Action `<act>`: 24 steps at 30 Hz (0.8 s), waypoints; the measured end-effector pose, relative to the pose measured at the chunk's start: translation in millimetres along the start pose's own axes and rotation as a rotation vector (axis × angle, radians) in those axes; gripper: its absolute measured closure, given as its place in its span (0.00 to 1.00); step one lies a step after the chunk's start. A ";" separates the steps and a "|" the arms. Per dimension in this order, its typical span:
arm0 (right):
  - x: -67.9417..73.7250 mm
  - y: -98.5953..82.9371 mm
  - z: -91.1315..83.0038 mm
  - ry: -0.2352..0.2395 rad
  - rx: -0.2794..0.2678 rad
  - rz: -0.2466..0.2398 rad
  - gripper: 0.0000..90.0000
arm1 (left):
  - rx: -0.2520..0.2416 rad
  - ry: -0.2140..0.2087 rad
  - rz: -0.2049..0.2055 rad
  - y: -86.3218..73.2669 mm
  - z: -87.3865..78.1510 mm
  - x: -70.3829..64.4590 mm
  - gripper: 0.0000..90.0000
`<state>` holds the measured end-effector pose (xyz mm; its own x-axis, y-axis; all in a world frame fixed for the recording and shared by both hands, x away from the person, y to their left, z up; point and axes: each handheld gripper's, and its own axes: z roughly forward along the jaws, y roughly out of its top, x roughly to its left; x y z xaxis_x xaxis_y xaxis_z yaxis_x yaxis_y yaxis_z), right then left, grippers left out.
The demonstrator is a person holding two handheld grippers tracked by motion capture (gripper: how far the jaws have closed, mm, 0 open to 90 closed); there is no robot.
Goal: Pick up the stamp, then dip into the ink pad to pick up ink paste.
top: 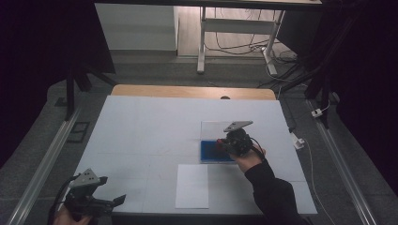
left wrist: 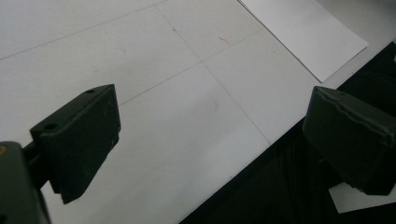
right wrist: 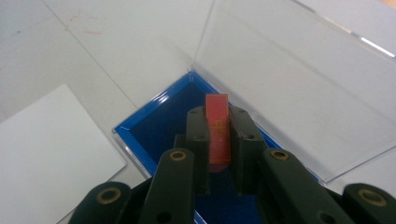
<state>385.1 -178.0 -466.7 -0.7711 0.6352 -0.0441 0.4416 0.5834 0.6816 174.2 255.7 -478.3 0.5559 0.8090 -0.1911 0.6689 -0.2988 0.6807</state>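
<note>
Right gripper view showed the right gripper (right wrist: 218, 140) pinching a thin red chip (right wrist: 218, 133) over the blue box (right wrist: 154, 126); it might slip. At seven o'clock, the left gripper (top: 101, 197) idled, jaws apart.

**Layout on the counter**

On the counter (top: 141, 136), right of the middle: an open box (top: 210, 151), with its lid (top: 213, 129) raised behind it. Just before the box, nearer the front edge: a sheet of paper (top: 192, 186). Over the box, the right tongs (right wrist: 219, 140), with a small flat piece (right wrist: 218, 133) between the jaws. Far left, at the front corner: the left tongs (top: 112, 200), well apart from the box.
</note>
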 end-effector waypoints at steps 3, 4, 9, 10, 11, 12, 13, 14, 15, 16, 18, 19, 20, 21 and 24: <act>0.7 0.4 -2.8 0.000 -0.012 0.000 0.89 | 0.000 0.000 0.000 0.0 0.0 0.0 0.05; 1.0 0.6 -4.5 -0.001 -0.013 -0.003 0.89 | 0.000 0.000 0.000 0.0 0.0 0.0 0.05; 1.3 -0.1 -9.3 0.006 -0.014 -0.013 0.89 | -0.002 0.000 0.002 0.1 0.1 -0.8 0.05; 1.3 -0.1 -9.3 0.006 -0.014 -0.013 0.89 | -0.002 0.001 0.003 0.0 0.0 -0.9 0.05; 1.1 -0.3 -9.1 0.003 -0.011 -0.015 0.89 | -0.002 0.001 0.004 0.0 0.0 -0.8 0.05; 0.9 -0.4 -9.0 0.000 -0.007 -0.013 0.89 | -0.001 0.001 0.003 -0.1 0.1 -0.5 0.05; 0.7 -0.4 -8.9 -0.002 -0.009 -0.012 0.89 | 0.001 -0.002 0.001 0.0 0.0 -0.1 0.05; -0.1 -0.3 -9.2 -0.001 -0.016 -0.006 0.89 | -0.002 -0.003 0.002 0.0 -0.4 0.1 0.05; -0.1 -0.3 -9.2 -0.001 -0.016 -0.006 0.89 | -0.003 -0.003 0.001 0.0 -0.3 0.1 0.05; -0.7 -0.4 -9.0 0.000 -0.018 -0.002 0.89 | -0.001 -0.003 0.002 0.0 0.0 0.1 0.05; -1.3 -0.9 -8.3 -0.002 -0.019 0.007 0.89 | -0.002 -0.003 0.004 0.2 0.0 -0.3 0.05; -1.6 -1.3 -7.6 -0.004 -0.019 0.010 0.89 | -0.001 -0.003 0.005 0.3 0.1 -0.4 0.05; -2.0 -1.9 -6.6 -0.008 -0.020 0.014 0.89 | 0.000 -0.002 0.006 0.3 0.2 -0.5 0.05; -2.7 -2.4 -5.9 -0.006 -0.015 0.017 0.89 | -0.001 -0.003 0.006 0.4 0.2 -0.6 0.05; -5.1 -3.7 -3.0 -0.012 -0.007 0.018 0.89 | 0.000 -0.003 0.007 0.4 0.3 -0.5 0.05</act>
<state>386.0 -185.0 -466.8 -0.7578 0.6512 -0.0405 0.4520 0.5686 0.6873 174.3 255.0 -478.1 0.5621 0.8053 -0.1885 0.6648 -0.3043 0.6823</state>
